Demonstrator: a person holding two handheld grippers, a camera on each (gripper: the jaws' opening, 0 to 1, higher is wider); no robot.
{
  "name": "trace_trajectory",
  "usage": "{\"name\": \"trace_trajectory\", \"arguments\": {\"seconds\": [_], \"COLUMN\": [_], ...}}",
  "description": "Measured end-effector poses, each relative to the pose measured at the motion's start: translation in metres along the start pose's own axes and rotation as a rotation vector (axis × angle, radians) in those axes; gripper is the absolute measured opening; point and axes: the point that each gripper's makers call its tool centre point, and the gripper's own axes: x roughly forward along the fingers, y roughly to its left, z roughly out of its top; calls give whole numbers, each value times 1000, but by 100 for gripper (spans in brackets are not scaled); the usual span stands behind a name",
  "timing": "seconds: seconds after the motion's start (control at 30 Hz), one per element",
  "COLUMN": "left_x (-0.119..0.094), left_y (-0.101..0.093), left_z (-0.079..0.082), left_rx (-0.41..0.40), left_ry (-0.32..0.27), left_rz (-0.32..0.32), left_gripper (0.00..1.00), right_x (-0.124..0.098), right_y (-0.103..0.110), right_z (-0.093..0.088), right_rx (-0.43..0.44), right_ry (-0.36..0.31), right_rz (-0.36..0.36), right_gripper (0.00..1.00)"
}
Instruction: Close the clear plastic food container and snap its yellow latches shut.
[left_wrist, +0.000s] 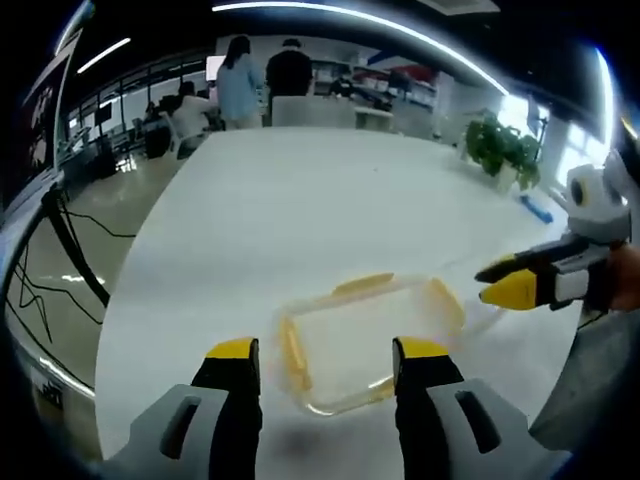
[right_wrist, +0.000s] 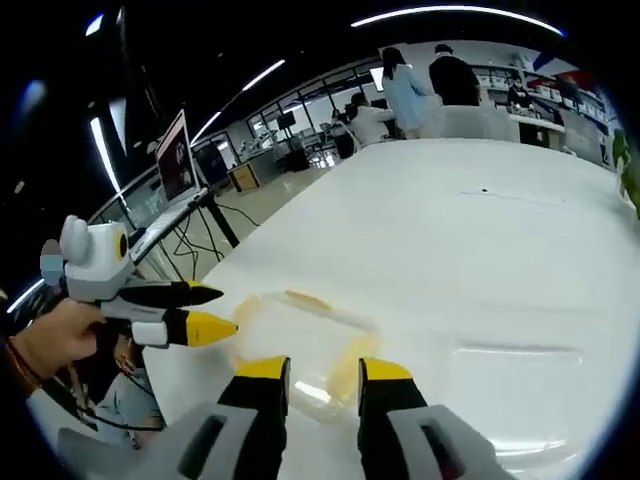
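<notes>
A clear container with yellow latches is sitting on a white table – both grippers are hovering over it, likely lining up to press latches. Left gripper is spread wide, empty; right gripper is parted narrowly, grasping nothing

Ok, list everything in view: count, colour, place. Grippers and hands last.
food container: one, clear with yellow latches, on the table just ahead of both grippers
table: one, white, long
potted plant: one, green, far right edge of the table in the left gripper view
laptop: one, dark, on a stand beside the table
people: several, at the table's far end
left gripper: yellow-tipped, jaws apart
right gripper: yellow-tipped, jaws apart
hand: one, holding the left gripper
</notes>
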Motion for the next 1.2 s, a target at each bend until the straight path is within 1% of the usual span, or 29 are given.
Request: {"name": "trace_trajectory", "arguments": {"seconds": [0.2,0.27,0.33,0.43,0.57,0.6,0.63,0.7,0.77,0.8,0.9,1.0,1.2], "left_x": [4,5,7,10,12,12,13,13,15,15,17,18,21], "left_y": [2,5,6,7,5,4,0,-1,-1,-1,0,2,6], "left_z": [-4,-4,-7,-13,-17,-18,-18,-19,-20,-20,-19,-19,-20], "left_rx": [-7,-30,-51,-55,-50,-44,-19,5,10,8,-23,-37,-55], "left_ry": [10,-6,-4,8,23,25,31,37,41,42,37,37,43], "left_rz": [2,13,13,13,8,2,-19,-17,-18,-20,-15,-6,22], "left_gripper": [45,41,38,37,36,36,36,34,33,33,33,32,27], "right_x": [8,10,11,14,18,18,18,19,20,20,20,22,23], "right_y": [-1,-2,-2,-2,-1,-1,-1,0,-3,-4,-7,-6,-11], "right_z": [-4,-7,-8,-9,-11,-11,-11,-12,-16,-17,-18,-21,-19], "right_rx": [-12,-22,-25,6,10,8,9,10,-15,-29,-23,-28,-38], "right_ry": [11,25,25,17,21,22,17,22,42,43,44,68,60], "right_rz": [-12,-18,-22,-29,-47,-49,-48,-45,-60,-72,-76,-63,-78], "right_gripper": [22,22,21,20,19,18,18,16,15,15,15,10,7]}}
